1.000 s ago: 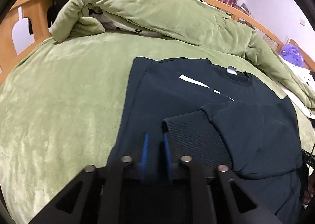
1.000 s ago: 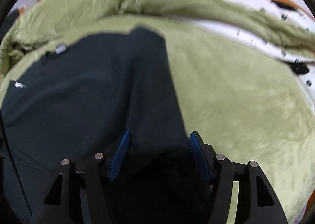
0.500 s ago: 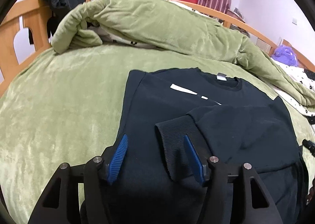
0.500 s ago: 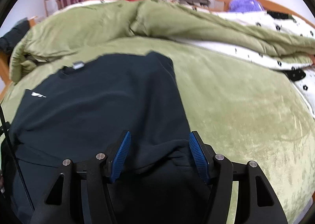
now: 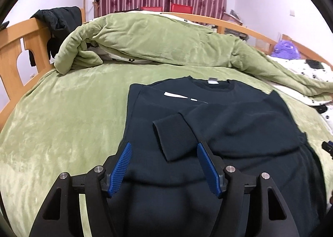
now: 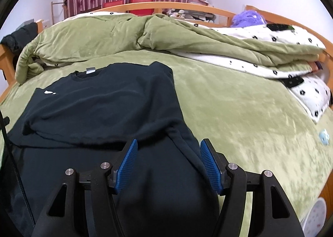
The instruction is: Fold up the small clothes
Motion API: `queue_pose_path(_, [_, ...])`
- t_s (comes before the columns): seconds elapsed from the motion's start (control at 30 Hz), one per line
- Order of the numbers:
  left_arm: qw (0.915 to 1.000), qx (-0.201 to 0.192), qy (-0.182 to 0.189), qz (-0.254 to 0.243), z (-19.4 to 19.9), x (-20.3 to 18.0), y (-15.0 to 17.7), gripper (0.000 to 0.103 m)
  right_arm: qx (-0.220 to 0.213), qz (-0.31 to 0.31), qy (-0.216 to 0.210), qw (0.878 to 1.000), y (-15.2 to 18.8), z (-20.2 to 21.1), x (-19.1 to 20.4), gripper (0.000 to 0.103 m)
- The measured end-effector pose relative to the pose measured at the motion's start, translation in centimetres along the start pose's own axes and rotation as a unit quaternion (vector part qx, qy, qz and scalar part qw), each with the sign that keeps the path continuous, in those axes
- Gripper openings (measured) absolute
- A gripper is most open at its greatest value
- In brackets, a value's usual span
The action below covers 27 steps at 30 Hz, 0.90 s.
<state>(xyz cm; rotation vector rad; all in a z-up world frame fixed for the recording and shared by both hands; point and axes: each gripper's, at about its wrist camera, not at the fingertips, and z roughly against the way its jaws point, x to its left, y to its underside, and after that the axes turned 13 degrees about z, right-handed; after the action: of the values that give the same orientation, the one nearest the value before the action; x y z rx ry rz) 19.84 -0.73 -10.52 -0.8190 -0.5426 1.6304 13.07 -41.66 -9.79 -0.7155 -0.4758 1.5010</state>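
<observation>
Both wrist views low over bed (image 5: 52, 122); share sweatshirt (image 6: 108, 99).

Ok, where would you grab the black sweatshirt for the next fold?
Probably the near hem of the black sweatshirt, one corner per tool, coming from the near edge. Both sleeves, with the ribbed cuff, already lie folded across the body, so the near half could go up toward the collar.

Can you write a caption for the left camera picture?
Open left gripper above a dark sweatshirt, sleeve cuff folded across, on a green bed.

Left tongs (image 5: 164, 166) released cuff (image 5: 173, 138) (backed off).
</observation>
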Motion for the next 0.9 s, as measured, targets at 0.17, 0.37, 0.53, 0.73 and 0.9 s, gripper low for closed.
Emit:
queue_pose_path(0.17, [0.9995,-0.004,0.006,0.03,3.6,1.8,0.8,0.063,0.001,-0.038,-0.03,0.999,1.6,2.4,-1.4,0.062])
queue_pose_path(0.37, [0.9985,-0.006,0.017,0.052,8.1,3.7,1.3,0.063,-0.008,-0.057,-0.032,0.998,2.8,6.6,-2.6,0.062])
queue_pose_path(0.53, [0.9991,-0.002,0.018,0.038,11.3,4.7,3.1,0.063,-0.008,-0.037,-0.032,0.999,4.5,8.9,-2.4,0.062])
queue_pose_path(0.73, [0.9991,0.006,0.003,0.042,13.0,7.3,6.4,0.063,0.006,-0.017,-0.038,0.999,7.7,9.9,-1.6,0.062])
queue_pose_path(0.9, [0.9976,0.038,0.008,0.058,12.9,9.4,9.9,0.063,0.015,-0.016,-0.051,0.998,10.6,10.0,-0.7,0.062])
